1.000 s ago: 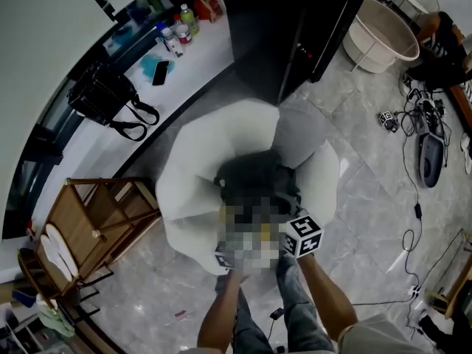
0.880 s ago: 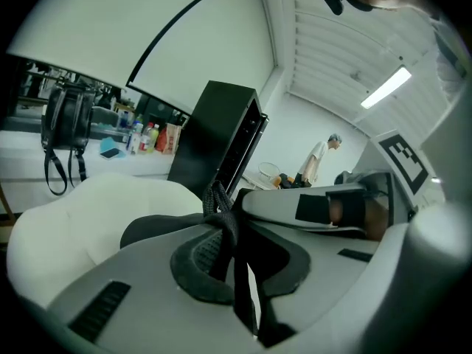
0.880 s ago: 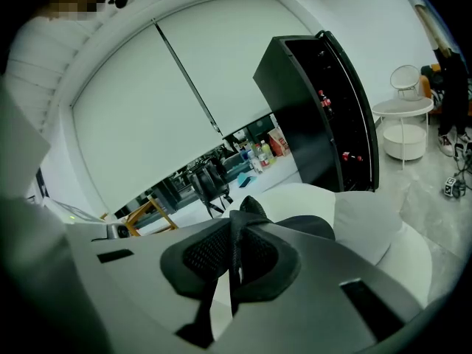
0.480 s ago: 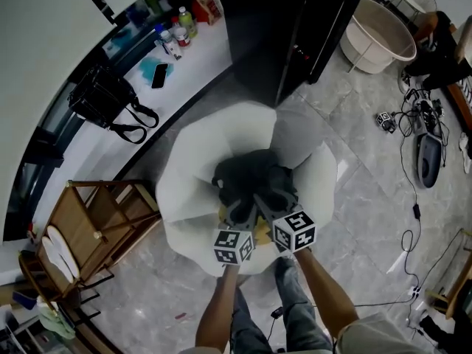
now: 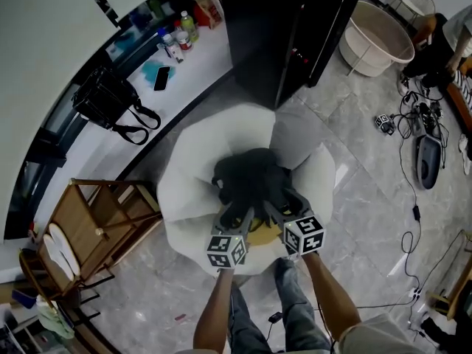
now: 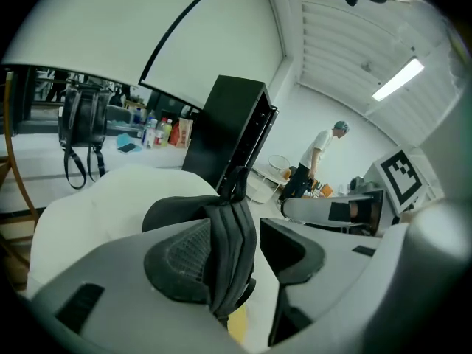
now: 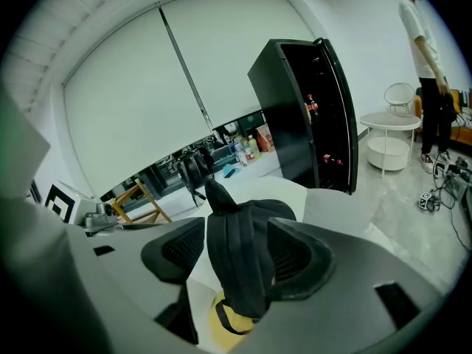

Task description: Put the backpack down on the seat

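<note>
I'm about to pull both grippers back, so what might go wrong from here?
The left gripper and right gripper have just been opening, but each has a backpack strap between its jaws. Pulling back may snag a strap and drag the backpack off the seat. Each strap leans against one pad, which could catch it.

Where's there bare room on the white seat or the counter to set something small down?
The seat is bare on its left, between the backpack and the rim. The counter has a bare stretch between the phone and the black cabinet. Crowded: the seat's middle under the backpack, its back right under the cushion, and the counter's far end with bottles.
</note>
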Demonstrator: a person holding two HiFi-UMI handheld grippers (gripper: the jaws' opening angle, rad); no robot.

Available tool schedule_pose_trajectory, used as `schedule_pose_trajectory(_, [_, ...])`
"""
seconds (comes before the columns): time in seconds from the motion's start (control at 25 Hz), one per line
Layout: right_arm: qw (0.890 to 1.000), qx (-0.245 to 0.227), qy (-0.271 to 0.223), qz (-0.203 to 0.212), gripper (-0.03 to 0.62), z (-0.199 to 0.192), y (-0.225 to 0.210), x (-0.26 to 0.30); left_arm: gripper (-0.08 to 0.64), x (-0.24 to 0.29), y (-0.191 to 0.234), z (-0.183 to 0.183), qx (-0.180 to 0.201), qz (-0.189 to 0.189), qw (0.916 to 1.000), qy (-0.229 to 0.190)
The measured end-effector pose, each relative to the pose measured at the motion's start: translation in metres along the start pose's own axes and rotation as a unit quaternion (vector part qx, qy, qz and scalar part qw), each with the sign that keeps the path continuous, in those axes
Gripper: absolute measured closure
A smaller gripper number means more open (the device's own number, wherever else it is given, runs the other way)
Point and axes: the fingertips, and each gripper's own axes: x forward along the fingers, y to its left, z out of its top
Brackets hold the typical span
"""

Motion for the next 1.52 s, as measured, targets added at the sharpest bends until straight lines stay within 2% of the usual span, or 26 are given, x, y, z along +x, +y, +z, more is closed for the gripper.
schedule_pose_trajectory(0.16, [1.0, -0.016, -0.02, 0.003, 0.337, 0.022, 0.009, -0.011, 0.356, -0.006, -0.02, 0.016, 0.026, -0.009, 0.9996, -0.005])
schedule_pose_trajectory(0.32, [0.998, -0.036, -0.053, 0.002, 0.346, 0.057, 0.025, -0.029, 0.357, -0.019, -0.044, 0.048, 0.046, -0.019, 0.9985, -0.021])
schedule_pose_trajectory(0.4, [0.997, -0.042, -0.072, -0.007, 0.407, 0.076, 0.034, -0.043, 0.36, -0.027, -0.057, 0.065, 0.058, -0.022, 0.9976, -0.03])
schedule_pose_trajectory(0.44, [0.996, -0.046, -0.081, -0.011, 0.471, 0.086, 0.038, -0.051, 0.372, -0.032, -0.064, 0.074, 0.065, -0.023, 0.997, -0.034])
schedule_pose_trajectory(0.48, [0.995, -0.048, -0.089, -0.014, 0.509, 0.096, 0.043, -0.06, 0.397, -0.036, -0.071, 0.082, 0.073, -0.022, 0.9963, -0.039])
schedule_pose_trajectory(0.56, [0.993, -0.046, -0.105, -0.012, 0.539, 0.115, 0.053, -0.076, 0.457, -0.046, -0.085, 0.099, 0.09, -0.019, 0.9946, -0.05])
schedule_pose_trajectory(0.6, [0.993, -0.046, -0.111, -0.011, 0.54, 0.124, 0.058, -0.083, 0.489, -0.051, -0.093, 0.109, 0.096, -0.021, 0.9936, -0.056])
schedule_pose_trajectory(0.72, [0.989, -0.067, -0.133, -0.009, 0.55, 0.154, 0.071, -0.107, 0.509, -0.064, -0.121, 0.137, 0.107, -0.034, 0.9905, -0.079])
schedule_pose_trajectory(0.88, [0.982, -0.111, -0.154, -0.001, 0.563, 0.182, 0.091, -0.143, 0.525, -0.084, -0.161, 0.168, 0.125, -0.053, 0.9854, -0.102])
schedule_pose_trajectory(1.08, [0.974, -0.141, -0.179, -0.001, 0.565, 0.215, 0.104, -0.187, 0.529, -0.102, -0.201, 0.202, 0.151, -0.064, 0.9786, -0.124])
schedule_pose_trajectory(1.36, [0.961, -0.165, -0.222, 0.004, 0.565, 0.246, 0.107, -0.25, 0.529, -0.13, -0.262, 0.231, 0.18, -0.07, 0.9682, -0.159])
schedule_pose_trajectory(1.52, [0.955, -0.172, -0.244, 0.008, 0.565, 0.257, 0.115, -0.28, 0.529, -0.148, -0.288, 0.242, 0.182, -0.074, 0.9638, -0.181])
